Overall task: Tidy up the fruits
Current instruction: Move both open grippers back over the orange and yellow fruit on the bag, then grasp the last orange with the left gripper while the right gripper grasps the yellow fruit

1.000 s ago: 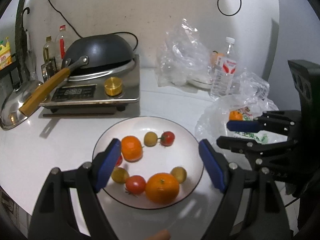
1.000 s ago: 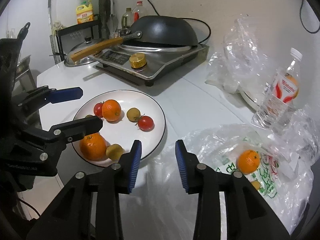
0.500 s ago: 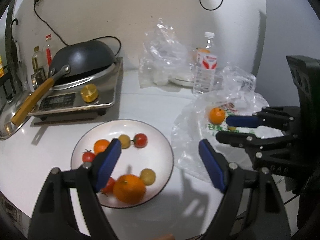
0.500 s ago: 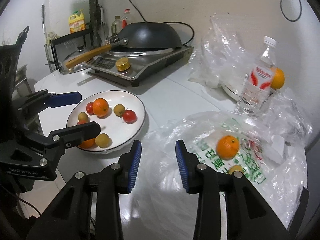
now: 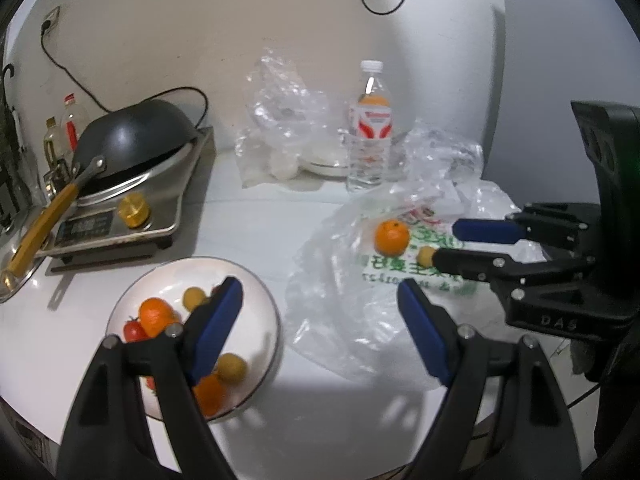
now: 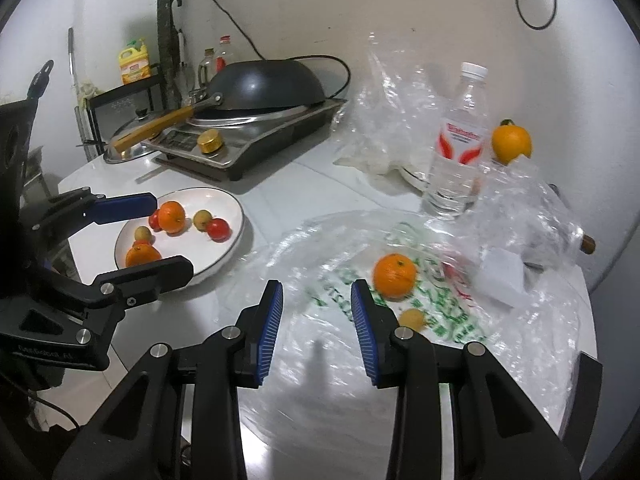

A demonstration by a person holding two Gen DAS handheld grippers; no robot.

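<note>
We see a white table (image 5: 248, 224) from two handheld tools. Our left gripper (image 5: 320, 316) stands wide and empty, its left finger over a white plate (image 6: 236, 216) at eight o'clock in the left view. The plate holds two oranges, small red tomatoes and yellowish fruits. Our right gripper (image 6: 316, 320) is narrow with a gap, gripping nothing, above a crumpled plastic bag (image 6: 340, 248). On the bag lie an orange (image 6: 394, 276) at one o'clock from the right fingertips and a small yellow fruit (image 6: 413, 318) just beside the right finger. A water bottle (image 6: 458, 144) stands behind the bag.
</note>
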